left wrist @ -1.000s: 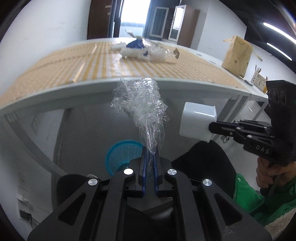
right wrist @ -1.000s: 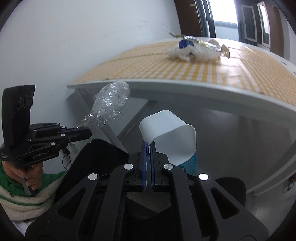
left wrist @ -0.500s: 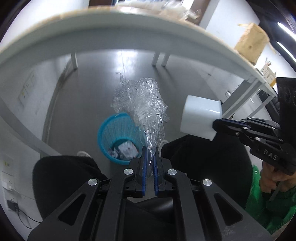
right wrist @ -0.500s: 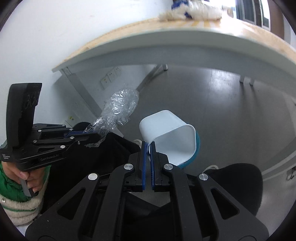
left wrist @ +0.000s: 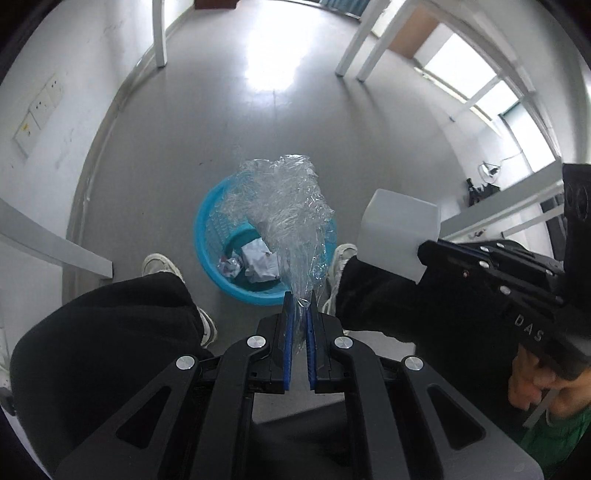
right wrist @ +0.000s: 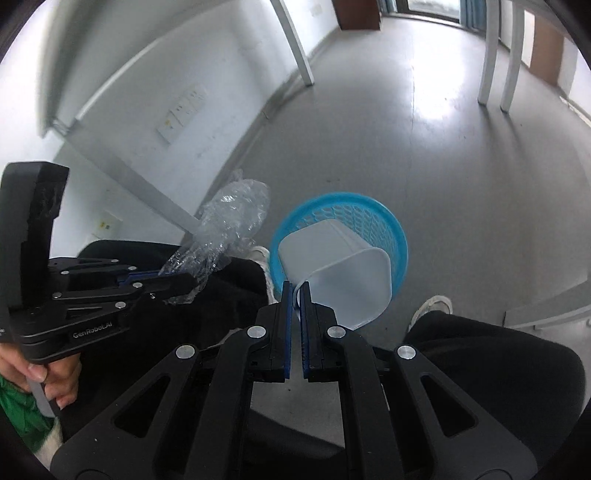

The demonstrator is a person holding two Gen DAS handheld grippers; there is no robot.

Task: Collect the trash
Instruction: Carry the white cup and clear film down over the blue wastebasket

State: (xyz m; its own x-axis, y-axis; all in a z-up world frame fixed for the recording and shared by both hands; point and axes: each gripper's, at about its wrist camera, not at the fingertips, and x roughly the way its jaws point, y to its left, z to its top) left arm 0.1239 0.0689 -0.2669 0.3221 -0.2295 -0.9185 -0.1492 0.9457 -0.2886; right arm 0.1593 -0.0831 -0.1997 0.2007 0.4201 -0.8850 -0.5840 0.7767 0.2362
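Observation:
My left gripper (left wrist: pixel 300 297) is shut on a crumpled clear plastic wrap (left wrist: pixel 282 206), which hangs over a blue mesh waste basket (left wrist: pixel 210 218) on the floor. Crumpled paper (left wrist: pixel 258 260) lies in the basket's bottom. My right gripper (right wrist: pixel 295 288) is shut on the rim of a white plastic cup (right wrist: pixel 343 273), held over the same basket (right wrist: pixel 369 210). In the left wrist view the cup (left wrist: pixel 400 225) and the right gripper (left wrist: pixel 424 249) sit to the right of the basket. In the right wrist view the wrap (right wrist: pixel 231 214) and the left gripper (right wrist: pixel 181 275) are at the left.
The person's black-trousered knees (left wrist: pixel 110 321) and white shoes (left wrist: pixel 159 264) flank the basket. White table legs (left wrist: pixel 159 33) stand further off on the grey floor. A wall with sockets (right wrist: pixel 181 114) runs along the left.
Both grippers have dropped from table height and tipped downward. The tabletop has left view, and the basket now lies right under the wrap and the cup.

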